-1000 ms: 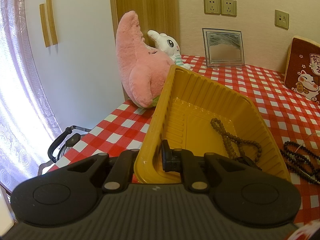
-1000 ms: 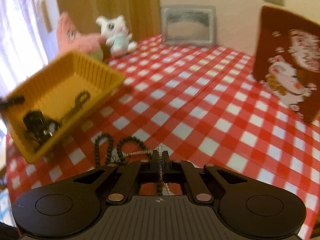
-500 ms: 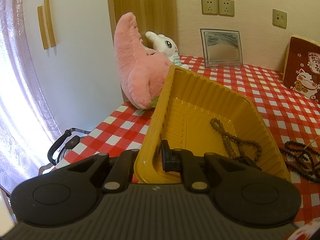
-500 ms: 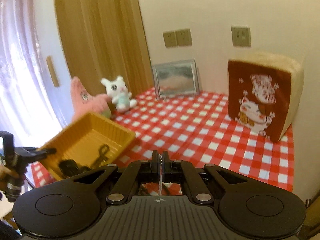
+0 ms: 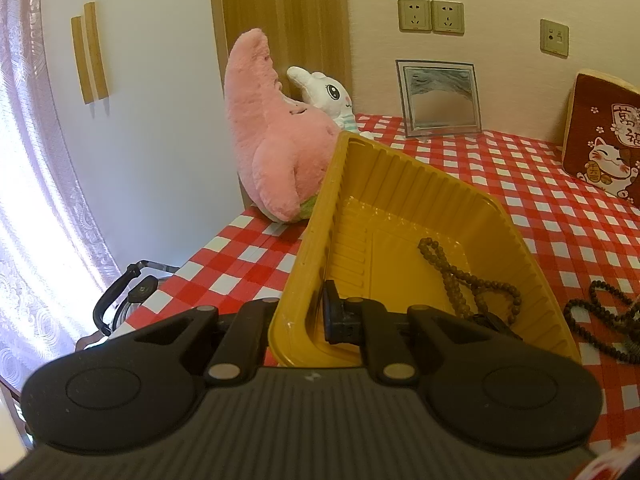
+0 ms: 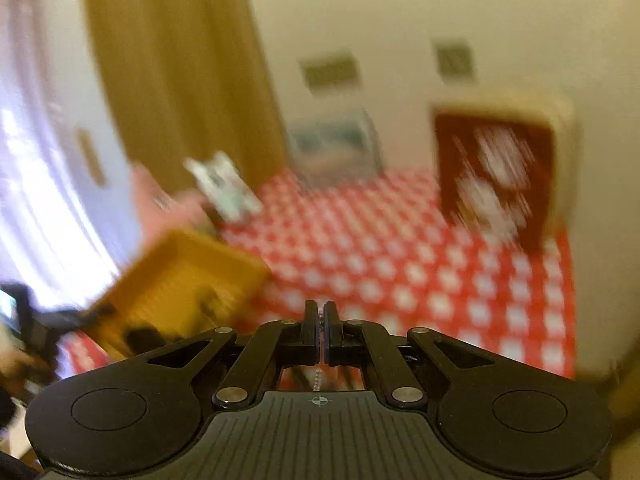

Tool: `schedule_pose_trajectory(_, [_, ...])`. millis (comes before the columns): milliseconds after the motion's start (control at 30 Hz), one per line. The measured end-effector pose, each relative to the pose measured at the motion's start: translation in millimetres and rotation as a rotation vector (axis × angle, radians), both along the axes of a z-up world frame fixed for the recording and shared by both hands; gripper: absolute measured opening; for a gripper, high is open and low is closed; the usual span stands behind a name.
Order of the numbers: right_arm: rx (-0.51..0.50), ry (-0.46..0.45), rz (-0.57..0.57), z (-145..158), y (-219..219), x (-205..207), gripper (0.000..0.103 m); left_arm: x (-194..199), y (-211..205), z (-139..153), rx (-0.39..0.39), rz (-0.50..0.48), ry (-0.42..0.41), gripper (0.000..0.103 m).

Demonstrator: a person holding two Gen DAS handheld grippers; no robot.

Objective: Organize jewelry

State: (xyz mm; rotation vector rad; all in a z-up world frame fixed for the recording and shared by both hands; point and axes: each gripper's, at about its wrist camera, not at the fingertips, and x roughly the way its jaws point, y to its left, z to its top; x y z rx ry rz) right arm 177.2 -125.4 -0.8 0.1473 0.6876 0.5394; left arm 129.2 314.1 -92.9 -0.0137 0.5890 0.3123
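Note:
My left gripper point(image 5: 310, 312) is shut on the near wall of a yellow plastic tray point(image 5: 400, 204), which it holds tilted above the checked tablecloth. A brown bead string point(image 5: 460, 280) lies inside the tray with a dark item beside it. More dark bead strings point(image 5: 600, 320) lie on the cloth to the right of the tray. My right gripper point(image 6: 319, 320) is shut on a thin silver chain point(image 6: 319, 372) that hangs down between its fingers. The right wrist view is blurred; the yellow tray point(image 6: 180, 280) shows at its lower left.
A pink plush point(image 5: 272, 140) and a white plush point(image 5: 324, 92) stand at the table's back left corner. A framed picture point(image 5: 438, 98) leans on the wall. A red cat cushion point(image 5: 604, 140) stands at the right. The table's left edge point(image 5: 208, 248) drops off beside the tray.
My right gripper rose off the table with the chain, and its view now looks across the room in a blur. The left gripper and the tray stayed put.

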Motion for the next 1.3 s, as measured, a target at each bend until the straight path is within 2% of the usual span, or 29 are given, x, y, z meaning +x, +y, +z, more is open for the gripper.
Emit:
schedule_pose_trajectory(100, [-0.073,0.137,-0.074,-44,-4,5,0.002,0,0,0,0.000,-0.003,-0.001,0.010])
schedule_pose_trajectory(167, [-0.167,0.234,-0.110,-72,-4,8,0.002,0,1,1,-0.001,-0.005,-0.001,0.010])
schedule_pose_trajectory(233, [-0.249,0.267,-0.143,-88,-2,8,0.005,0,1,0,-0.001,-0.008,0.000,0.010])
schedule_pose_trajectory(267, [-0.264,0.260,-0.142,-91,-1,9,0.015,0,1,1,-0.002,-0.009,0.000,0.010])
schedule_pose_trajectory(300, [-0.258,0.244,-0.136,-90,0,8,0.036,0,2,0,-0.002,-0.010,0.000,0.010])
schedule_pose_trajectory(333, [-0.235,0.219,-0.130,-87,3,8,0.045,0,2,0,-0.001,-0.010,0.001,0.010])
schedule_pose_trajectory(367, [-0.208,0.191,-0.115,-84,6,7,0.050,0,2,0,-0.001,-0.010,0.001,0.010])
schedule_pose_trajectory(433, [-0.162,0.144,-0.051,-83,18,8,0.050,0,2,0,-0.006,-0.007,0.002,0.010])
schedule_pose_trajectory(533, [-0.177,0.109,0.068,-90,48,21,0.044,0,2,-1,-0.005,-0.008,0.004,0.010])
schedule_pose_trajectory(600, [-0.202,0.097,0.120,-98,67,33,0.032,0,3,-1,-0.007,-0.008,0.006,0.010])
schedule_pose_trajectory(833, [-0.315,0.061,0.208,-127,103,59,0.030,0,2,0,-0.014,-0.002,0.003,0.010])
schedule_pose_trajectory(867, [-0.325,0.058,0.228,-131,106,63,0.018,0,2,-1,-0.015,-0.001,0.003,0.010])
schedule_pose_trajectory(900, [-0.332,0.061,0.246,-133,109,65,0.000,0,2,-1,-0.015,-0.001,0.003,0.010])
schedule_pose_trajectory(933, [-0.336,0.066,0.262,-133,110,68,0.000,0,2,-1,-0.017,0.000,0.003,0.010])
schedule_pose_trajectory(1233, [-0.048,-0.011,0.265,-73,119,84,0.000,1,3,0,-0.022,0.007,0.003,0.010])
schedule_pose_trajectory(1300, [-0.024,0.013,0.235,-67,122,97,0.000,1,3,0,-0.023,0.007,0.002,0.010])
